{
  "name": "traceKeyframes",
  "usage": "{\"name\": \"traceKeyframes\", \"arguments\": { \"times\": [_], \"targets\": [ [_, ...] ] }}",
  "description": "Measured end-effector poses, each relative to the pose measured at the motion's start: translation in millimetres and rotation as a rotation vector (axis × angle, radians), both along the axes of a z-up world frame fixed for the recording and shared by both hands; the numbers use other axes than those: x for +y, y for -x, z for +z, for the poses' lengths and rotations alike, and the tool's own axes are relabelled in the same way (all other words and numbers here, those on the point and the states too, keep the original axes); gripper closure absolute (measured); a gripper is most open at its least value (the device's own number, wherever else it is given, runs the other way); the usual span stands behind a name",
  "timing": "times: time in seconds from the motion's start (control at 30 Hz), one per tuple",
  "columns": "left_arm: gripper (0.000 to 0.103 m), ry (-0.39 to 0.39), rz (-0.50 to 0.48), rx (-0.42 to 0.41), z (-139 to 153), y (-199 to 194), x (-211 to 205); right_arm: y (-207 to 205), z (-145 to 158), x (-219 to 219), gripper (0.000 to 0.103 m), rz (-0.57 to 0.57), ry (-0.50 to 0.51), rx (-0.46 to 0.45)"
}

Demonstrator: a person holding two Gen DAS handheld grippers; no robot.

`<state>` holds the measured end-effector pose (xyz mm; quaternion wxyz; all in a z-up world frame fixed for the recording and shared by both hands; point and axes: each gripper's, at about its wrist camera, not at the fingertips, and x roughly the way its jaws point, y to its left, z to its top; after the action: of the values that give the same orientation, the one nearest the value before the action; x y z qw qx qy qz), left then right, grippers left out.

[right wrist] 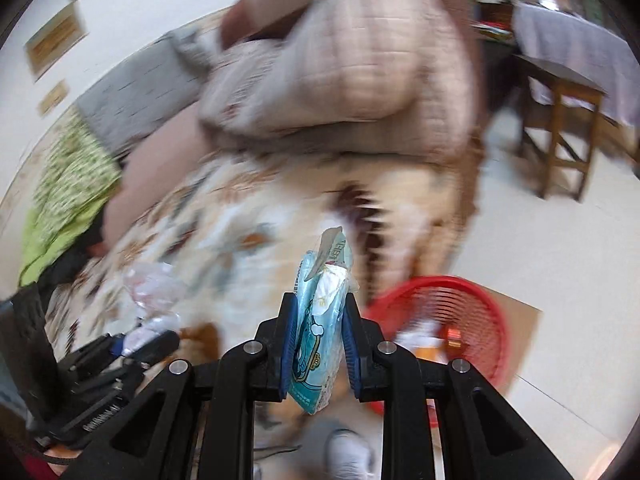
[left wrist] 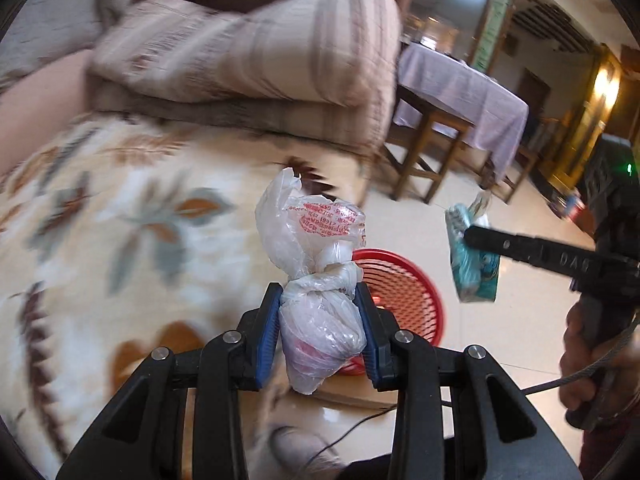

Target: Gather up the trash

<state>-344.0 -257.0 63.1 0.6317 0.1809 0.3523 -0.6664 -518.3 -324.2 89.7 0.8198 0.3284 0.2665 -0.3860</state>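
My left gripper [left wrist: 319,300] is shut on a knotted white plastic bag [left wrist: 316,280] with red print, held above the bed edge. My right gripper [right wrist: 318,312] is shut on a light blue tissue packet [right wrist: 318,320]; that packet also shows in the left wrist view [left wrist: 474,258], held at the right. A red mesh basket [left wrist: 404,292] stands on the floor beyond the bag, and it shows in the right wrist view [right wrist: 452,320] at lower right with some trash inside. The left gripper with its bag shows at lower left in the right wrist view [right wrist: 148,336].
A bed with a floral blanket [left wrist: 120,240] and folded quilts [left wrist: 260,52] fills the left. A wooden table with a lilac cloth [left wrist: 460,88] and a stool [right wrist: 564,128] stand on the tiled floor at right. A cable [left wrist: 360,424] lies on the floor.
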Motion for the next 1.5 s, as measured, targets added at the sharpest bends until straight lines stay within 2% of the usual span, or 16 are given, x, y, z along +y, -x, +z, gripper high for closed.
{"name": "traceKeyframes", "arguments": {
  "times": [0.17, 0.23, 0.27, 0.3, 0.33, 0.37, 0.53, 0.6, 0.8, 0.9, 1.07, 1.23, 1.3, 1.4, 1.5],
  "targets": [
    [0.068, -0.053, -0.07, 0.029, -22, 36, -48, 53, -27, -26, 0.079, -0.094, -0.067, -0.009],
    [0.055, -0.073, -0.101, 0.024, -31, 48, -64, 60, -36, -33, 0.072, -0.115, -0.081, -0.016],
    [0.037, -0.082, -0.102, 0.031, -33, 49, -68, 63, -42, -39, 0.071, -0.126, -0.088, -0.015],
    [0.034, -0.08, -0.099, 0.039, -35, 50, -72, 65, -45, -41, 0.065, -0.135, -0.09, -0.016],
    [0.034, -0.073, -0.096, 0.041, -36, 51, -74, 67, -48, -44, 0.053, -0.142, -0.093, -0.016],
    [0.034, -0.07, -0.095, 0.041, -36, 51, -75, 69, -52, -50, 0.049, -0.155, -0.099, -0.009],
    [0.034, -0.054, -0.072, 0.019, -28, 46, -68, 80, -51, -55, 0.049, -0.195, -0.089, -0.003],
    [0.034, -0.043, -0.043, -0.01, -20, 39, -52, 83, -45, -52, 0.049, -0.206, -0.07, 0.004],
    [0.028, 0.011, 0.097, -0.104, 5, 1, 16, 69, -20, -22, 0.039, -0.196, 0.023, 0.072],
    [0.022, 0.046, 0.167, -0.149, 22, -16, 57, 53, -5, 7, 0.023, -0.18, 0.087, 0.106],
    [0.019, 0.1, 0.289, -0.223, 44, -34, 127, 23, 7, 60, 0.021, -0.19, 0.155, 0.144],
    [0.015, 0.159, 0.456, -0.295, 62, -54, 183, -15, 20, 108, 0.019, -0.07, 0.269, 0.183],
    [0.009, 0.179, 0.508, -0.323, 69, -58, 197, -32, 29, 116, 0.019, -0.029, 0.294, 0.189],
    [0.007, 0.195, 0.549, -0.353, 74, -56, 207, -46, 47, 121, 0.019, -0.018, 0.332, 0.166],
    [0.006, 0.174, 0.525, -0.365, 71, -47, 209, -49, 58, 125, 0.017, -0.02, 0.346, 0.142]
  ]
}}
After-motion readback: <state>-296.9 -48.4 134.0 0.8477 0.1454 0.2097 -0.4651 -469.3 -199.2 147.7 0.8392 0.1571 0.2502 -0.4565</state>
